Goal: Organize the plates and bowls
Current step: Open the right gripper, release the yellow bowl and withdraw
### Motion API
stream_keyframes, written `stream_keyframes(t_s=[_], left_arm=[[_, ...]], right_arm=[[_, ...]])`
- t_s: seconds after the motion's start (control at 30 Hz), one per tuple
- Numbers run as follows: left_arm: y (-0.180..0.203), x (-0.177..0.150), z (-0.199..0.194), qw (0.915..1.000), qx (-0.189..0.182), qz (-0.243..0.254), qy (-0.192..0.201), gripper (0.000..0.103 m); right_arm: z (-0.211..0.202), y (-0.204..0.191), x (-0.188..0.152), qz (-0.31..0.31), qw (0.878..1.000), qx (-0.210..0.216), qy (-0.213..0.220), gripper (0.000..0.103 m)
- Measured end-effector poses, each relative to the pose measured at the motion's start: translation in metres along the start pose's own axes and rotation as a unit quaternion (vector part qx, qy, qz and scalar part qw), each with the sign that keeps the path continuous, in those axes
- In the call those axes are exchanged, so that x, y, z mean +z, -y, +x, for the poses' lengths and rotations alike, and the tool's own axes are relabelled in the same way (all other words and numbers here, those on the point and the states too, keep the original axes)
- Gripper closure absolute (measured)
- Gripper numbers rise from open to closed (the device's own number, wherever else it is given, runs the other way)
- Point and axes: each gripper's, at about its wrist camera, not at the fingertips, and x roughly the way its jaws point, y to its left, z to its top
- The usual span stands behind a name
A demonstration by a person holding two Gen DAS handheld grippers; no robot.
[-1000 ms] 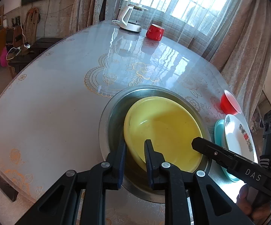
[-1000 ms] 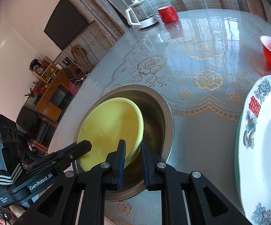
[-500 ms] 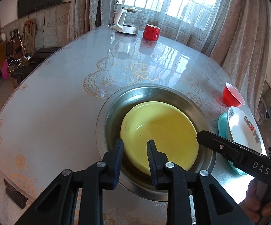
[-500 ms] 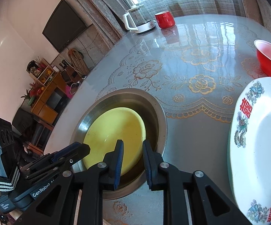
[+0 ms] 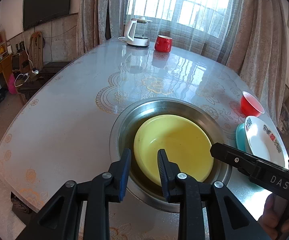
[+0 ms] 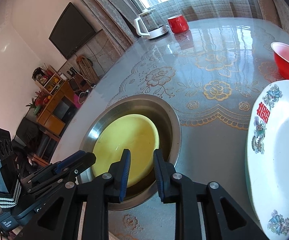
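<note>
One yellow plate (image 5: 176,146) was seen lying inside one steel basin (image 5: 122,124). Both grippers, left gripper (image 5: 144,156) and right gripper (image 6: 141,158), were held released above it. One white plate (image 6: 280,160), one teal plate (image 5: 240,138), one red bowl (image 6: 288,63) were counted beside.

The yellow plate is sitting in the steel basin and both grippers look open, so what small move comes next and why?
Probably swing the right gripper toward the white patterned plate and straddle its near rim. The yellow plate lies flat in the steel basin, both grippers are open and hold nothing, and that plate tops the teal one.
</note>
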Motion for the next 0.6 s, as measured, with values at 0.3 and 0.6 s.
stream_keyframes(t_s=[0.3, 0.6], left_arm=[[0.003, 0.001, -0.002, 0.9997, 0.024, 0.002, 0.01, 0.074], [0.019, -0.005, -0.016, 0.9975, 0.041, 0.038, 0.045, 0.073]], right_arm=[[-0.01, -0.004, 0.005, -0.004, 0.999, 0.001, 0.031, 0.065], [-0.016, -0.002, 0.004, 0.004, 0.999, 0.008, 0.035, 0.062]])
